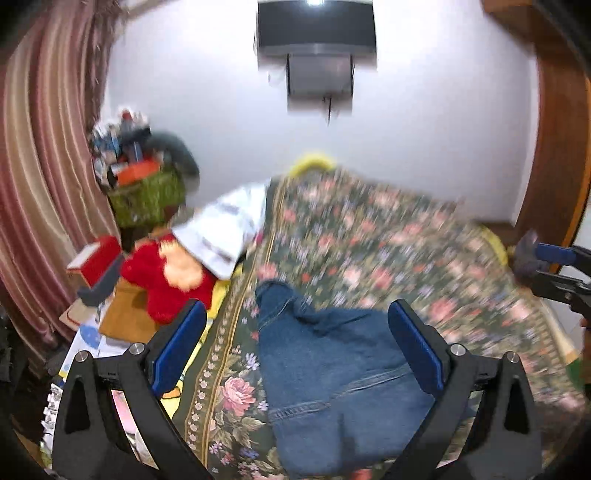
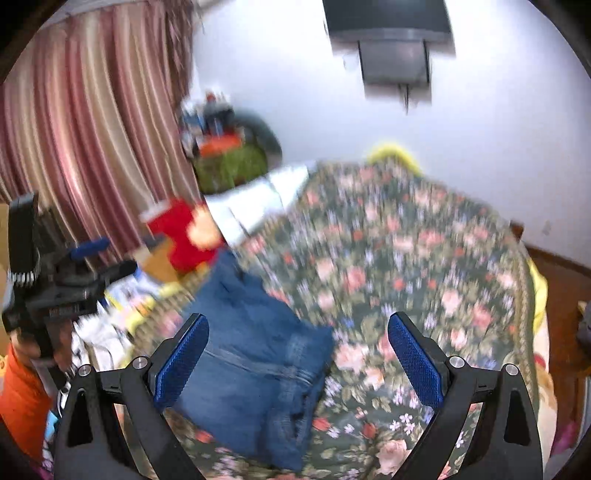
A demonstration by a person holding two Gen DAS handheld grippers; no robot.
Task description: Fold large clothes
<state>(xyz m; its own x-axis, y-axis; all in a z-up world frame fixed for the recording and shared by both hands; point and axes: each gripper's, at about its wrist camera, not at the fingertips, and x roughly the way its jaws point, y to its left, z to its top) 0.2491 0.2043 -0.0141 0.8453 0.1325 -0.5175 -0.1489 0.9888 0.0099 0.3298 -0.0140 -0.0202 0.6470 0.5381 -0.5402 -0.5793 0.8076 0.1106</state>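
Jeans (image 1: 332,373) lie bunched into a compact, thick denim bundle on the near left part of a floral bedspread (image 1: 388,236), close to its bordered edge. Seams and a waistband show across the top layers, and in the right wrist view the bundle (image 2: 251,354) looks doubled over at least once, with stacked layers visible at its near right corner. The far end stays rumpled and uneven.

Judged from this, the fold looks largely made but not tidy; a final squaring or one more fold may remain.

Left gripper (image 1: 297,345) hangs above the denim with its blue-padded fingers spread wide, holding nothing. Right gripper (image 2: 298,356) is likewise wide open and empty, its left pad over the bundle's edge, its right pad over bare bedspread. Whether either pad touches cloth cannot be told; both views are motion-blurred.

Beyond the bed's left side sit a red plush toy (image 1: 166,280), a pale folded garment (image 1: 225,229) and a striped curtain (image 1: 44,166). A dark wall-mounted television (image 1: 317,29) hangs on the white wall.
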